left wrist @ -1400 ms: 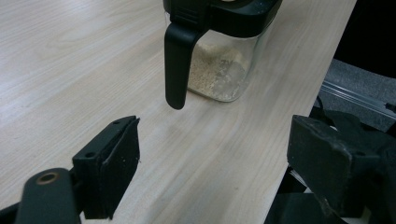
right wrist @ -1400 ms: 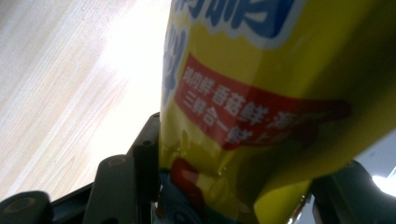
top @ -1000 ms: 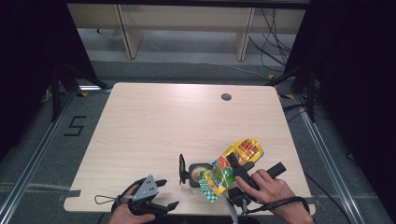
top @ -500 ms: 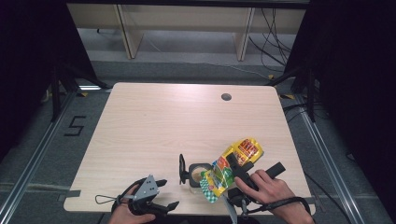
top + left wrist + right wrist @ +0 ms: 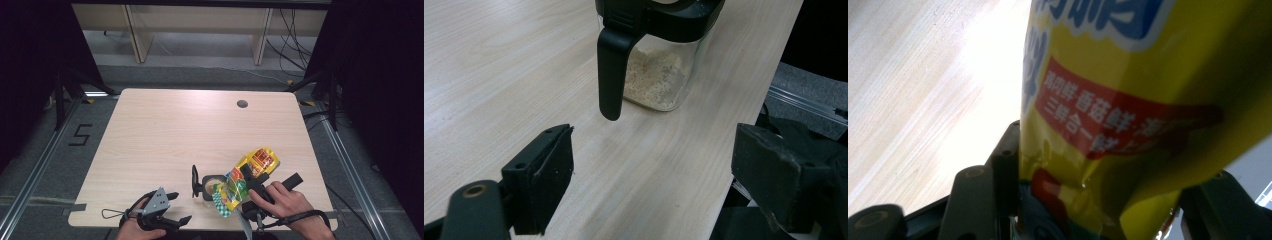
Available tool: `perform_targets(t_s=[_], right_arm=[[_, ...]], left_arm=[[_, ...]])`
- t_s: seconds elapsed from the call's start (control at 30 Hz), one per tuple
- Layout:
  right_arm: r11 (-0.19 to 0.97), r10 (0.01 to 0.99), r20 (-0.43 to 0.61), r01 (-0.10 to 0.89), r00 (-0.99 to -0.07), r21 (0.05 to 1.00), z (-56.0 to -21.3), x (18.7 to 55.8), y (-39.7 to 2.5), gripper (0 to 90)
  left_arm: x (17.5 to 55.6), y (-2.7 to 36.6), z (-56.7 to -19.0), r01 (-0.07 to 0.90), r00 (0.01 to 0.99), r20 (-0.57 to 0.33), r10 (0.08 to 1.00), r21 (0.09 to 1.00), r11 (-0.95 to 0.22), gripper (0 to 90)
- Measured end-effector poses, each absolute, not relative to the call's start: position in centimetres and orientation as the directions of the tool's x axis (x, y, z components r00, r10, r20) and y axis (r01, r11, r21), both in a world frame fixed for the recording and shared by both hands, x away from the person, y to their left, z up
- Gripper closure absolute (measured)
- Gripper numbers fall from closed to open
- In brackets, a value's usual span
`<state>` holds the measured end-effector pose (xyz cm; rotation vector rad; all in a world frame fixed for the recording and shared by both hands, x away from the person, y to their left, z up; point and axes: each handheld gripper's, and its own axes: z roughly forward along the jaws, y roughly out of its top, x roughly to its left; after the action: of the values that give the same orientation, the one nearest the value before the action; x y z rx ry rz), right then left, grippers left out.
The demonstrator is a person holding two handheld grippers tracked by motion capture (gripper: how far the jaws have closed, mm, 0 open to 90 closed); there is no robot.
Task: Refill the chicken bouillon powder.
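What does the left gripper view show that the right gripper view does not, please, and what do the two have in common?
Left gripper view: a clear jar with a black lid and handle, holding pale granules at its bottom, standing beyond the open jaws of the left hand-held gripper.

Right gripper view: a yellow packet with a red printed band, clamped between the jaws of the right hand-held gripper.

Both show the light wooden table.
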<state>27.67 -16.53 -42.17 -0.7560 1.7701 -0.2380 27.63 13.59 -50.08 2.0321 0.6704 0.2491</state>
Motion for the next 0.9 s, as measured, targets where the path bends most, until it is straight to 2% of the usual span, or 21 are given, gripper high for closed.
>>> perform_targets(t_s=[0.1,0.27,0.37,0.43,0.7,0.73,0.77,0.9], right_arm=[[0.772,-0.604,-0.778,-0.370,-0.174,-0.516,-42.0,27.6,-16.5,46.3],[0.755,-0.619,-0.774,-0.373,-0.134,-0.539,-41.9,27.6,-16.6,46.4],[0.764,-0.614,-0.774,-0.368,-0.158,-0.531,-41.7,27.6,-16.7,46.4],[0.755,-0.619,-0.775,-0.372,-0.131,-0.540,-41.6,27.5,-16.7,46.4],[0.758,-0.615,-0.778,-0.368,-0.128,-0.539,-41.2,27.4,-16.8,46.4],[0.758,-0.620,-0.770,-0.371,-0.152,-0.537,-41.1,27.4,-16.8,46.4],[0.762,-0.611,-0.781,-0.365,-0.131,-0.535,-41.2,27.3,-16.9,46.4],[0.768,-0.609,-0.779,-0.357,-0.149,-0.532,-41.0,27.2,-17.0,46.4]], left_arm=[[27.6,13.6,-50.1,0.361,0.826,-0.092,0.557,0.844,-0.397,16.8],[27.6,13.6,-50.1,0.360,0.827,-0.092,0.555,0.845,-0.397,16.8],[27.7,13.7,-50.0,0.352,0.830,-0.073,0.553,0.837,-0.419,16.7],[27.6,13.6,-50.0,0.360,0.828,-0.089,0.553,0.841,-0.404,16.8],[27.5,13.6,-50.0,0.365,0.827,-0.099,0.554,0.844,-0.393,16.8],[27.5,13.6,-50.0,0.364,0.827,-0.099,0.554,0.844,-0.393,16.8],[27.5,13.6,-50.1,0.363,0.825,-0.096,0.557,0.846,-0.391,16.7],[27.5,13.6,-50.1,0.363,0.825,-0.097,0.557,0.846,-0.391,16.8]])
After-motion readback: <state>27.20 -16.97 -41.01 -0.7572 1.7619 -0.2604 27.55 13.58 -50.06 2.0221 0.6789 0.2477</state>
